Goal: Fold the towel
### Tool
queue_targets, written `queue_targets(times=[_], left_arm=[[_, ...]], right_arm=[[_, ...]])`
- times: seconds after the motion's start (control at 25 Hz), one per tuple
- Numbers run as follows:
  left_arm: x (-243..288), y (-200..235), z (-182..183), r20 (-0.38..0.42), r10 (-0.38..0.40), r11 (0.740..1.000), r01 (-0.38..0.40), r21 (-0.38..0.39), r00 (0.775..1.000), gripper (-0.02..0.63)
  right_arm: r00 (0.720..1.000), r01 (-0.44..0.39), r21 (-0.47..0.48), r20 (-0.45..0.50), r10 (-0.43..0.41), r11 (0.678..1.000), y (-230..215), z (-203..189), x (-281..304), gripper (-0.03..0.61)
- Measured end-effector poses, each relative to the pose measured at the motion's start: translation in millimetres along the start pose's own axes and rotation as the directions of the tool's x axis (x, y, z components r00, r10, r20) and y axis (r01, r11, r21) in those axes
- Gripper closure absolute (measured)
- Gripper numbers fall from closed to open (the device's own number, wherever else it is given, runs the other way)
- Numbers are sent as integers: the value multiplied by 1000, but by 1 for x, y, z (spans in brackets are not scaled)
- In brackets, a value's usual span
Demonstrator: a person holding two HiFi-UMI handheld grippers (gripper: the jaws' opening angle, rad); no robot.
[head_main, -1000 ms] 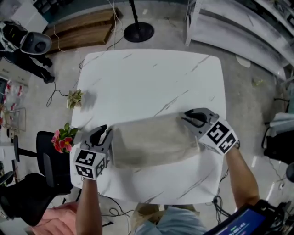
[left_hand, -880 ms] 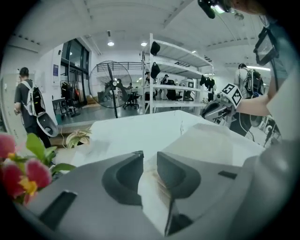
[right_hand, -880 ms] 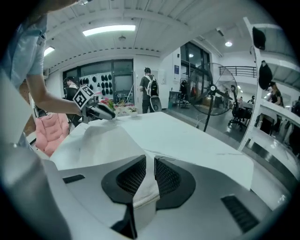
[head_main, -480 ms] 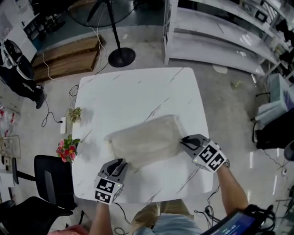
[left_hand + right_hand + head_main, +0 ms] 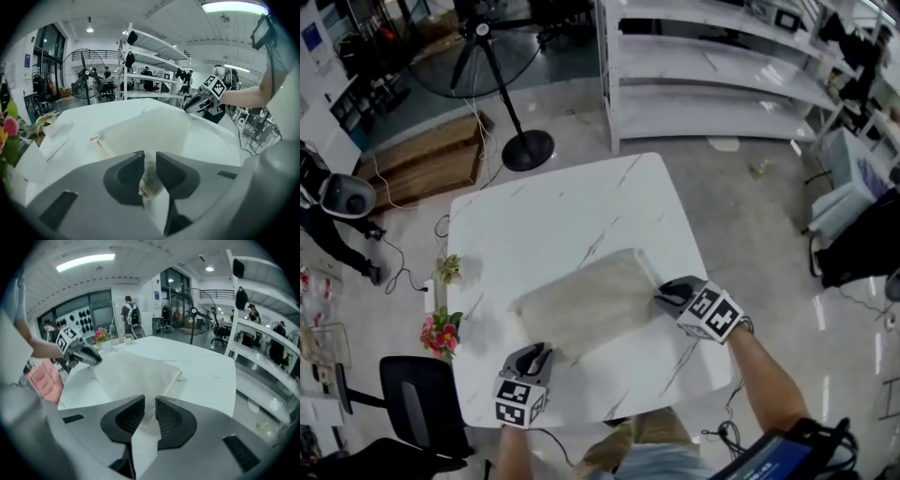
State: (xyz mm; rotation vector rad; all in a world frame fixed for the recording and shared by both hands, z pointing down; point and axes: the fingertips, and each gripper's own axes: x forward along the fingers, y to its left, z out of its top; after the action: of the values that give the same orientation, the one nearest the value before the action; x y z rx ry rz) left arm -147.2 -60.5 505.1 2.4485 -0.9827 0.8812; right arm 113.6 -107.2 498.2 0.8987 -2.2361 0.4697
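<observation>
A beige towel lies folded and slanted on the white marble table. My left gripper is at the towel's near left corner, jaws shut on a pinch of cloth. At the towel's right end, my right gripper has the towel's edge between its jaws; they have just been opening a little, and cloth still fills the gap. In the left gripper view the towel stretches toward the right gripper. In the right gripper view the towel runs toward the left gripper.
Pink flowers and a small potted plant stand at the table's left edge. A black office chair is near the front left. A fan stand, wooden boards and white shelving stand beyond the table.
Both grippers have come toward the table's front edge, bringing the towel with them, and it now lies slanted. The head view has swung, so the table sits lower in the picture.
</observation>
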Motion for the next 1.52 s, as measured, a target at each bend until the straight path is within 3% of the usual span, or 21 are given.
queue_targets(times=[0.12,0.24,0.4,0.6,0.68,0.76,0.88,1.0,1.32,1.52], left_arm=[[-11,2,7,30,12,1000,-11,-6,999,534],[-22,4,11,53,27,1000,-26,-16,998,534],[-31,4,18,89,38,999,-37,-17,995,534],[-43,6,24,121,52,999,-51,-10,991,534],[-48,7,25,135,65,998,-64,-14,989,534],[-54,9,26,149,74,997,-72,-21,986,534],[-60,9,27,164,85,996,-82,-24,983,534],[-67,8,26,172,96,995,-92,-32,980,534],[-89,-1,27,207,114,993,-113,-15,972,532],[-110,-8,29,232,127,992,-124,-26,964,532]], right_arm=[[995,-95,218,57,84,971,-6,11,-12,373],[989,-143,367,13,149,919,-7,-2,-8,316],[980,-130,470,-72,185,873,-7,-22,8,255],[964,-207,589,-15,267,781,1,-7,25,267],[953,-229,645,-6,304,729,7,-6,31,321],[946,-243,699,18,323,673,12,-9,36,444],[953,-259,727,87,289,636,9,-7,33,479],[967,-234,712,103,231,662,-1,4,22,486],[988,-128,490,-11,153,862,10,55,-4,486],[993,-80,302,-63,103,950,30,97,-14,485]])
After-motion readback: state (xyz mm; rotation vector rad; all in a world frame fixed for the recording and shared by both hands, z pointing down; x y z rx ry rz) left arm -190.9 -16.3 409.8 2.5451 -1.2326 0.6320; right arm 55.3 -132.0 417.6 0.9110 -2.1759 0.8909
